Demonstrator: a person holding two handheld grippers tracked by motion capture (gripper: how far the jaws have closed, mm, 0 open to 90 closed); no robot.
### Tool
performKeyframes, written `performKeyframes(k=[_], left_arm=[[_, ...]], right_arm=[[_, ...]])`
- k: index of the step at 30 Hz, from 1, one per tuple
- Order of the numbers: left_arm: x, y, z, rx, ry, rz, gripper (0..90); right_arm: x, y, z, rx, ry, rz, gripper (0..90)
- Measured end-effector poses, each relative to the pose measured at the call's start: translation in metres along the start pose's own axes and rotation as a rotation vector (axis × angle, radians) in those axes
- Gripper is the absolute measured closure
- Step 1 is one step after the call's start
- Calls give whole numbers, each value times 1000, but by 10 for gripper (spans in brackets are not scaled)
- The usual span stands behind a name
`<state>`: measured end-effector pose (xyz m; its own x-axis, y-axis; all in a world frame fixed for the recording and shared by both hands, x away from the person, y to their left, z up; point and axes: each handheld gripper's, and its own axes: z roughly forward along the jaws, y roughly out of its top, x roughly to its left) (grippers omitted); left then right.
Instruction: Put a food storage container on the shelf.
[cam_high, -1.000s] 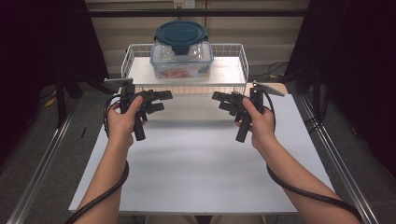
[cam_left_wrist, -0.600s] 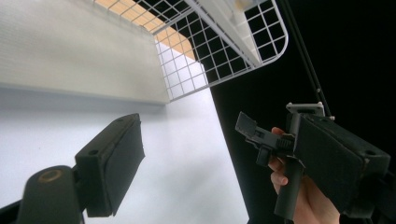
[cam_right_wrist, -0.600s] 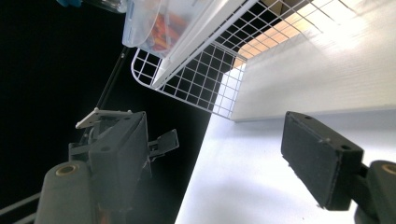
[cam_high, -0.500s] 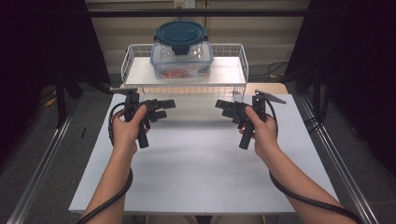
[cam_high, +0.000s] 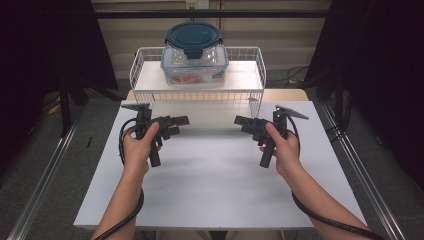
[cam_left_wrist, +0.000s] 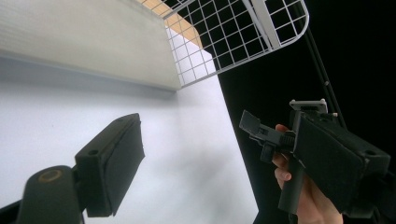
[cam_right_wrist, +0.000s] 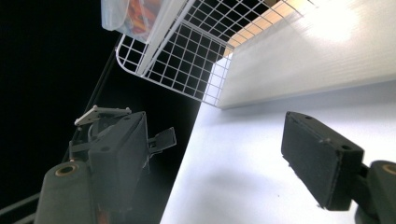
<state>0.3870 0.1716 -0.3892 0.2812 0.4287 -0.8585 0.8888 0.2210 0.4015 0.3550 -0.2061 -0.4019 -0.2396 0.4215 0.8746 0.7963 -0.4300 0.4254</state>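
Note:
I hold both grippers low over the white table (cam_high: 210, 185), jaws pointing inward at each other. My left gripper (cam_high: 177, 125) is open and holds nothing; in the left gripper view its jaws (cam_left_wrist: 229, 163) stand wide apart over the bare tabletop. My right gripper (cam_high: 242, 125) is also open and holds nothing, its jaws (cam_right_wrist: 219, 158) spread wide. Each gripper view shows the other gripper farther off: the right gripper (cam_left_wrist: 266, 133) in a hand, the left gripper (cam_right_wrist: 156, 137) behind a jaw. A clear container (cam_high: 194, 62) with a dark teal lid (cam_high: 193, 37) sits in a white wire basket (cam_high: 137, 70) at the back.
The wire basket (cam_left_wrist: 233, 37) (cam_right_wrist: 187, 51) stands raised on a wooden board (cam_high: 285, 95) behind the table, with a pale panel (cam_left_wrist: 84, 42) under its front. The container (cam_right_wrist: 126, 14) holds something orange-red. Metal rails (cam_high: 45, 170) (cam_high: 360, 170) run along both table sides. Dark curtains surround the area.
Both hands have drawn the grippers back from the basket toward the person's side of the table. Both stay open.

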Motion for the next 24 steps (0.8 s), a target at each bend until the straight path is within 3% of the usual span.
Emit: performKeyframes(k=[2,16,24], left_arm=[[5,-4,1,3,4,11,156],[35,-29,7,31,10,-17,156],[39,-36,5,31,21,-17,156]], right_arm=[[-1,-2,-1,6,-5,2,227],[-25,-23,-8,15,-2,-8,222],[-35,-29,-14,23,-19,-13,222]])
